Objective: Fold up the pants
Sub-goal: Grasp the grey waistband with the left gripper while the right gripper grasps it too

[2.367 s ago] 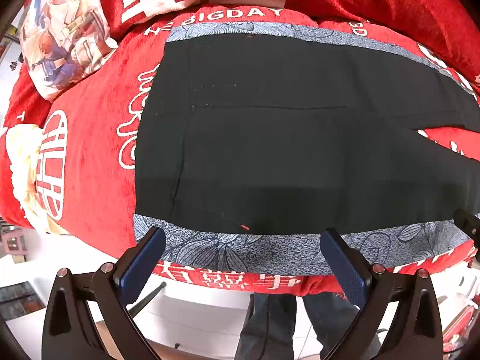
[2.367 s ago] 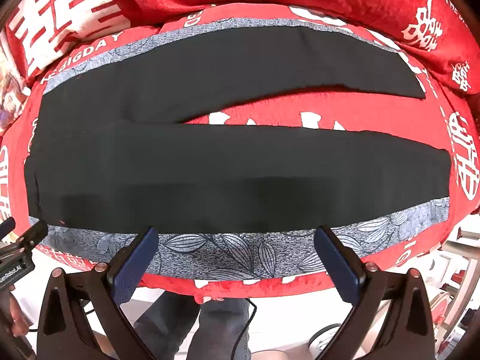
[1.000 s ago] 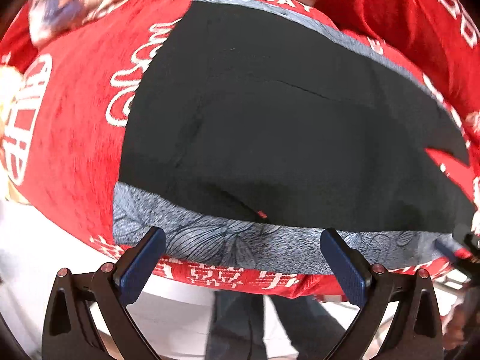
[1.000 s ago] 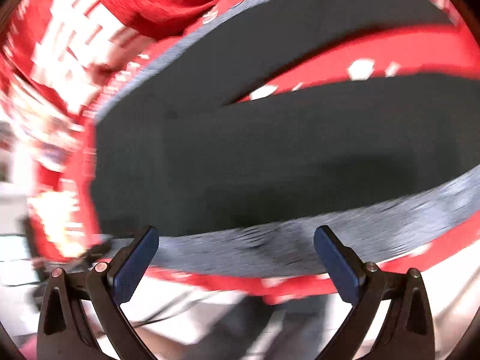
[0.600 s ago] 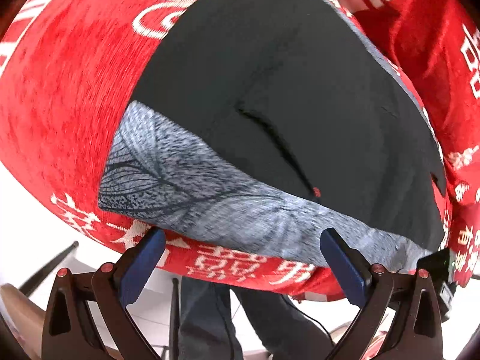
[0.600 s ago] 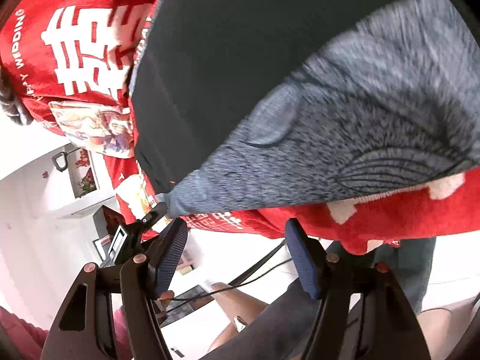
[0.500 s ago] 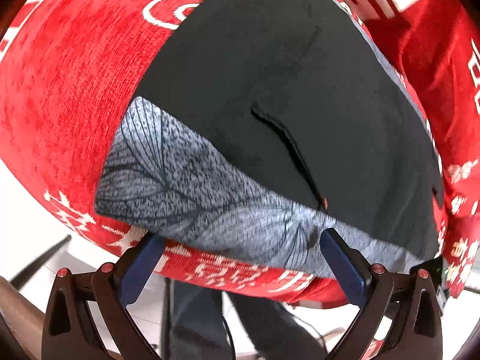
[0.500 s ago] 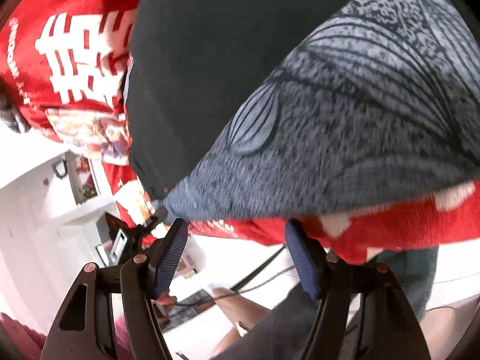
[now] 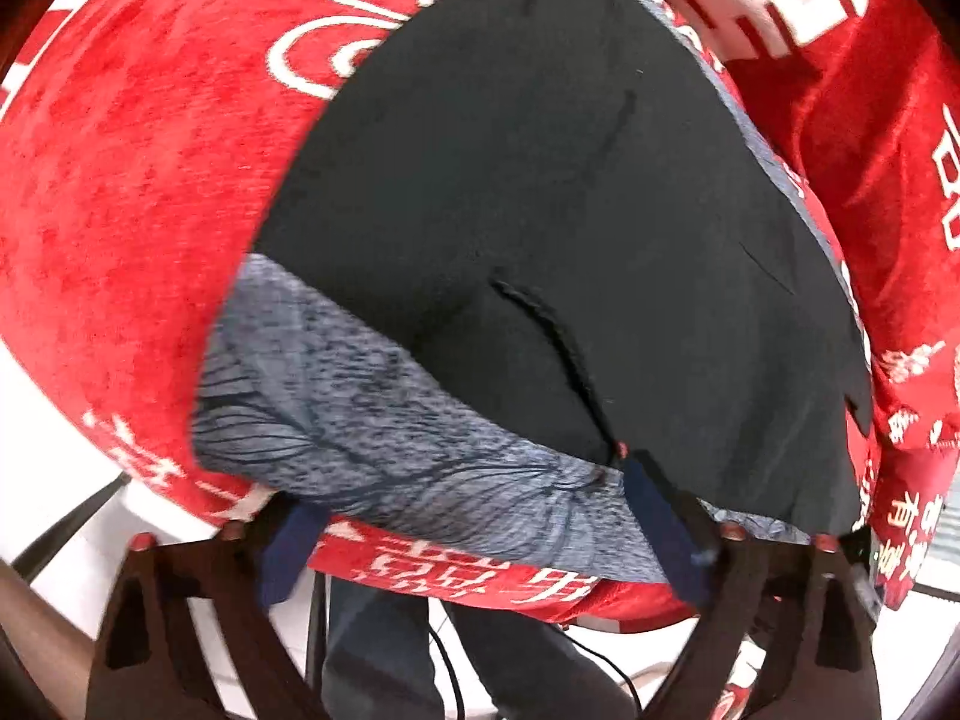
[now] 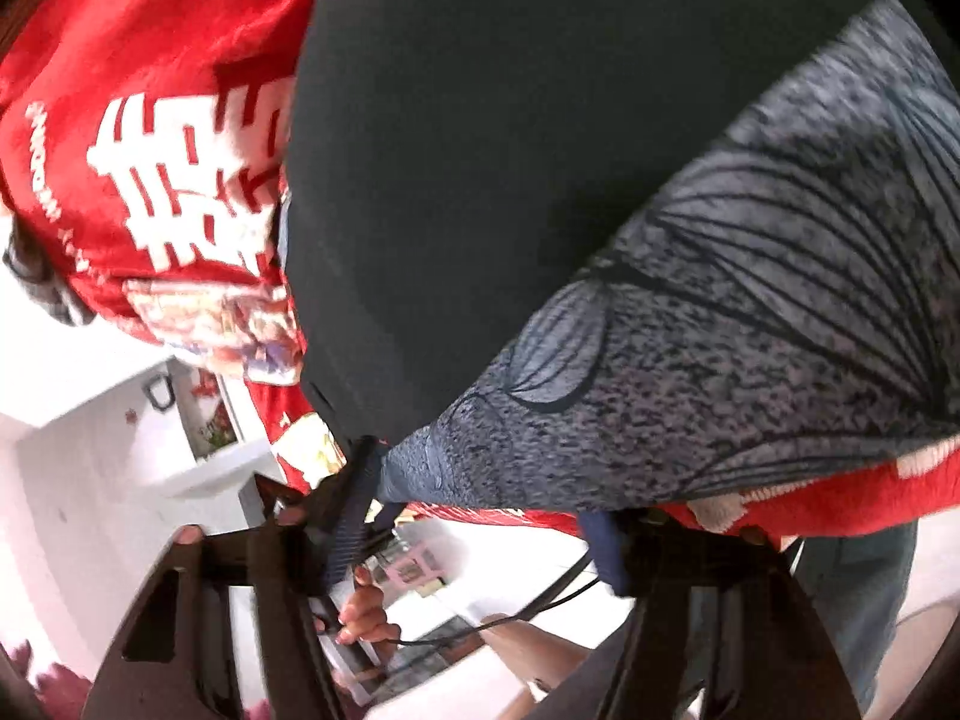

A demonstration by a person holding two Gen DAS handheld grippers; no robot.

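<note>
matt black cloth pants (image 9: 570,192), plush red blanket (image 9: 120,168)

Black pants (image 9: 540,192) lying flat, spread out, grey leaf-print band along the near edge (a slit pocket showing)

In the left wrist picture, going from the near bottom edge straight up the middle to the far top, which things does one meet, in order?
Person's legs in dark trousers → red blanket edge with white characters → grey leaf-patterned cloth → black pants.
</note>
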